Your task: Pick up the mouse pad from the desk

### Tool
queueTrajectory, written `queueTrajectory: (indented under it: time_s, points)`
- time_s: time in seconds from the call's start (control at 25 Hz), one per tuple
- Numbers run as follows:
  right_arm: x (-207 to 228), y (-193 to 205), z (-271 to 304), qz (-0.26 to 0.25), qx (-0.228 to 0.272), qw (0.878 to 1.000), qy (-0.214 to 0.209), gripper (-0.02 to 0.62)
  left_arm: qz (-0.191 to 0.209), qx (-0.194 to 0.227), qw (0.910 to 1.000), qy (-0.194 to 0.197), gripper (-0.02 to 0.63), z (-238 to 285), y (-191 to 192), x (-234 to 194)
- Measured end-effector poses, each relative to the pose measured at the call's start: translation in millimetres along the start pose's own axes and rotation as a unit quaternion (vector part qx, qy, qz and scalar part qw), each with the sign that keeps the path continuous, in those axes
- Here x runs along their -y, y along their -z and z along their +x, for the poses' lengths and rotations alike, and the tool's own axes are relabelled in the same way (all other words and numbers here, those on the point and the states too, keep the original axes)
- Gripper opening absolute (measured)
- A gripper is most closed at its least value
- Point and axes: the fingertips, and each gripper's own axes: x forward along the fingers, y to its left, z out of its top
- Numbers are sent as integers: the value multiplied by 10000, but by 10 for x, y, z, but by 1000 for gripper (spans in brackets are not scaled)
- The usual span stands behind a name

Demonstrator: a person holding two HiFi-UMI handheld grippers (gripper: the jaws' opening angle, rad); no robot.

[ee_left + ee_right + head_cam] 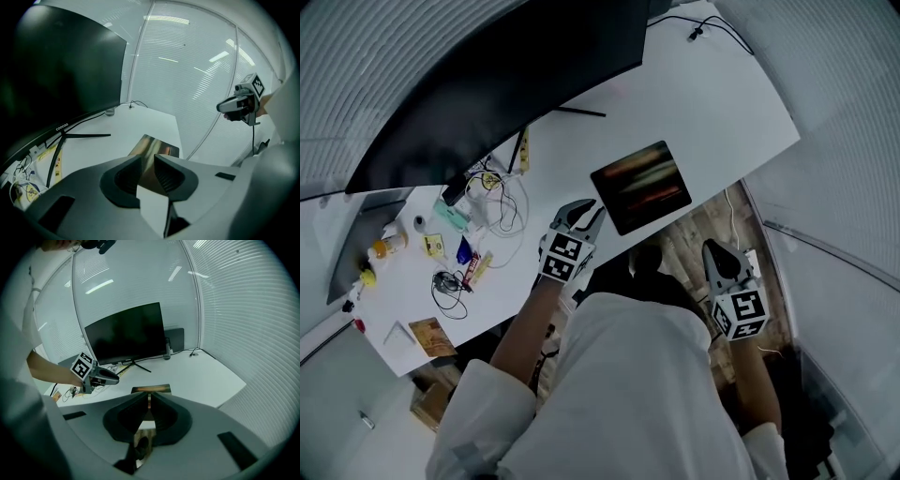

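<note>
The mouse pad point(641, 187) is a dark rectangle with reddish streaks, lying flat on the white desk point(703, 103) near its front edge. My left gripper point(584, 216) hovers over the desk just left of the pad, jaws a little apart and empty. In the left gripper view the pad point(158, 146) shows through the narrow gap of the left gripper point(148, 157). My right gripper point(721, 255) hangs off the desk over the floor, right of and nearer than the pad, and looks shut. Its own view has the right gripper point(149, 397) pointing at the pad point(151, 389).
A wide dark monitor point(506, 75) on a thin stand fills the back of the desk. Cables, small bottles and packets point(459, 244) clutter the desk's left part. A cable point(703, 28) lies at the far corner. Glass walls with blinds enclose the desk.
</note>
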Motion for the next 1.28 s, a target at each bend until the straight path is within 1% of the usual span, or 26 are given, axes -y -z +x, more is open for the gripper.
queueTrajectory:
  time_s: [0.16, 0.32, 0.48, 0.6, 0.92, 1.16, 1.28]
  points:
    - [-9, -33, 153, 184, -38, 9998, 72, 40, 2, -258, 9997, -24, 120, 213, 81, -231]
    - [-51, -2, 271, 384, -103, 9991, 124, 40, 132, -665, 9977, 8, 192, 483, 257, -419]
    - [-109, 100, 330, 478, -245, 9985, 136, 40, 433, -1074, 9931, 180, 272, 741, 444, -500]
    - [-125, 172, 346, 524, -351, 9979, 149, 40, 548, -1357, 9886, 349, 319, 895, 532, -520]
    - [-115, 285, 338, 679, -500, 9962, 235, 40, 792, -1807, 9790, 516, 341, 1137, 654, -544]
    - [-102, 285, 369, 742, -486, 9957, 274, 40, 1100, -1874, 9758, 251, 336, 1163, 692, -564]
    - [-101, 272, 369, 745, -464, 9957, 285, 40, 1144, -1870, 9754, 209, 310, 1165, 696, -533]
